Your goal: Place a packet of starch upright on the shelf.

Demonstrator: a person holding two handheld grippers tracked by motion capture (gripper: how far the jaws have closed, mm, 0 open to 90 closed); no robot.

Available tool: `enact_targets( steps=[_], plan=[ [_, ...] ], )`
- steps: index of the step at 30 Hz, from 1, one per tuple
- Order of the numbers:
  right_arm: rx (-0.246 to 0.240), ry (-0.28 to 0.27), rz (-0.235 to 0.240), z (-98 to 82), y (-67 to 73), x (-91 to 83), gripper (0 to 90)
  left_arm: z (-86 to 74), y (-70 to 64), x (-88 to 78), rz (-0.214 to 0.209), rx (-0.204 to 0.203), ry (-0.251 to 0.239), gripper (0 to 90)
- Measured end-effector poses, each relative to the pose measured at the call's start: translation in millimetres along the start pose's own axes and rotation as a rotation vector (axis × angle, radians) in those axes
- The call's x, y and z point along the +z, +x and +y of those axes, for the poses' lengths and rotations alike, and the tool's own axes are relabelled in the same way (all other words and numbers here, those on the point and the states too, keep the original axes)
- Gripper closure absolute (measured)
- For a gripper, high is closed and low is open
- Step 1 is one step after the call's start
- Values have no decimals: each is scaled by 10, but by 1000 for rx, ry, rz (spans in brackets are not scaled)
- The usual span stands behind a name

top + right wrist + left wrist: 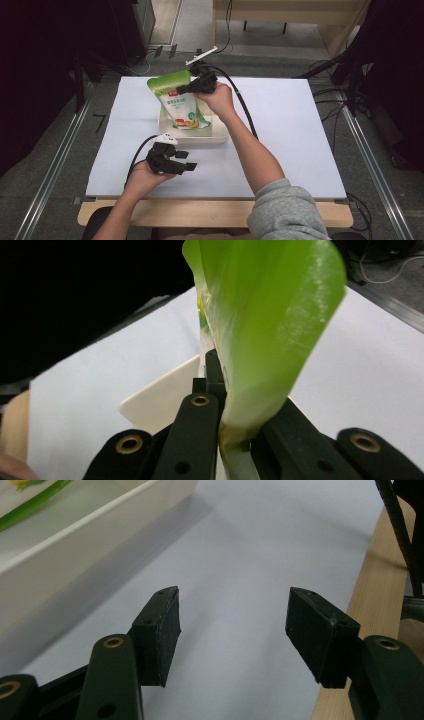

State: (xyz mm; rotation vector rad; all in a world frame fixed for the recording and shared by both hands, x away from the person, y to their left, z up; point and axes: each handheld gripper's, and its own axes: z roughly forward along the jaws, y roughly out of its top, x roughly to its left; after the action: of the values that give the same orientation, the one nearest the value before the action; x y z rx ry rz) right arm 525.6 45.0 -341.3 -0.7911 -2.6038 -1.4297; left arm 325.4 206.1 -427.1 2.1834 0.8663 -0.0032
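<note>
High view: white sheet (280,135) covers table; cream tray (218,136) sits near its middle. Green-and-white pouch (178,102) stands in tray, long axis running from tray floor up to green top edge, top leaning toward far left. Right gripper (192,88) reaches in from the right, jaws closed on pouch's upper right edge; right hand (218,98) just behind it, cable trailing back. Left gripper (189,161) hangs over sheet just in front of tray, touching nothing, jaws pointing right and spread apart, left hand (142,176) under it. Left gripper view: left gripper (232,627) jaws wide apart, nothing between them, bare sheet (250,555) below; tray (75,545) wall at upper left with a bit of pouch (30,500) inside; wooden table edge (370,580) at right. Right gripper view: right gripper (235,432) jaws pressed on pouch (265,320), green film rising straight up from the pinch and curling over; tray (160,395) corner behind, sheet (370,380) around it.
</note>
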Motion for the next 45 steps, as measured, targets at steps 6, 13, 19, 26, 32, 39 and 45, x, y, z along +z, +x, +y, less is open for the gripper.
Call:
enact_targets(
  steps=[6, 13, 19, 26, 32, 39, 45],
  plan=[
    [24, -2, 4, -58, -58, -60, 900, -1, 1, -1, 1, -4, -2, 393],
    [55, -6, 12, -118, -175, -145, 838, 1, 1, 8, 2, -1, 3, 393],
    [59, -16, -21, -109, -233, -222, 679, 1, -1, 14, -3, 0, 3, 393],
    [56, -40, -73, -92, -283, -365, 597, 3, -1, 15, 0, 1, 5, 393],
    [29, -53, -118, -19, -242, -549, 584, 4, 0, 19, 0, 1, 6, 393],
    [21, -65, -90, 16, -172, -809, 582, 6, 6, 24, -9, -6, 8, 392],
    [-7, -40, -69, -83, -61, -883, 581, 12, 10, 30, -23, -2, 1, 392]
  ],
)
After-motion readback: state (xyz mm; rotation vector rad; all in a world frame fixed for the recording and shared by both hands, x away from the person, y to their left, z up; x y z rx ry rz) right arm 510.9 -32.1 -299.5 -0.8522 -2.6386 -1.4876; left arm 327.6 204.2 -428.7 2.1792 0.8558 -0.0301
